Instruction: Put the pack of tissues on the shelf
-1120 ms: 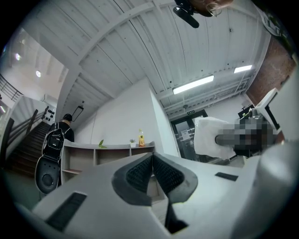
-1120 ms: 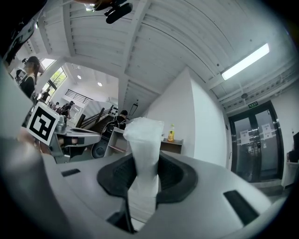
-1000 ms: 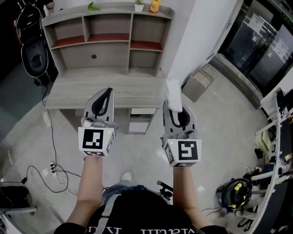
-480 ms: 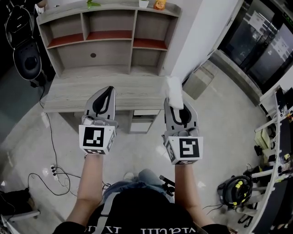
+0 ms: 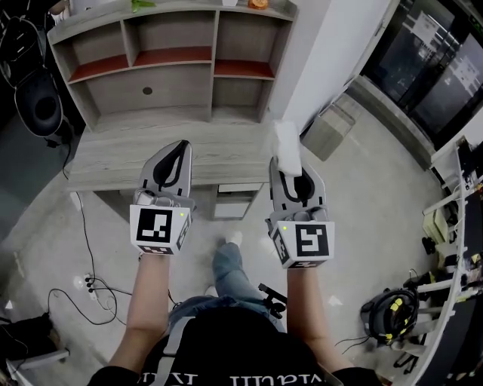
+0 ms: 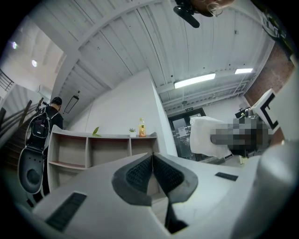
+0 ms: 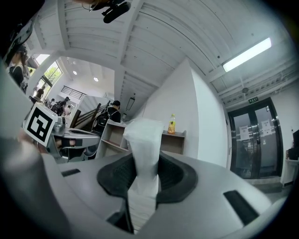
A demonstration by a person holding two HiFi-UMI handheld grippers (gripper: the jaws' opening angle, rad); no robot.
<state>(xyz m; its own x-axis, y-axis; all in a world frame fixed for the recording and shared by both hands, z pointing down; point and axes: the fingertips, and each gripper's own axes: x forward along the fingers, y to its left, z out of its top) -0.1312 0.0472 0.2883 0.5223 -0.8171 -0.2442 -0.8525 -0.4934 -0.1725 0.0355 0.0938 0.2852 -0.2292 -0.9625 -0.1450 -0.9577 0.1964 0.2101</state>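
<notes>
A white pack of tissues [image 5: 287,149] [image 7: 142,158] sticks up out of my right gripper [image 5: 291,169], whose jaws are shut on it. It also shows at the right of the left gripper view as the pack of tissues [image 6: 205,135]. My left gripper [image 5: 175,155] [image 6: 152,164] is shut with nothing between its pads. Both grippers hang above the near edge of the wooden desk [image 5: 143,154]. Beyond the desk stands the shelf unit [image 5: 170,64] with open compartments.
On the shelf top stand a small plant [image 5: 143,4] and an orange bottle [image 5: 259,4] [image 7: 172,124]. A black chair [image 5: 38,105] is left of the shelf. A white pillar [image 5: 324,53] rises right of it. Cables [image 5: 83,279] lie on the floor. My leg [image 5: 230,268] steps forward.
The shelf and desk have drifted up and closer in the head view as I walk toward them. A leg has swung forward. Both grippers keep their pose and grip.
</notes>
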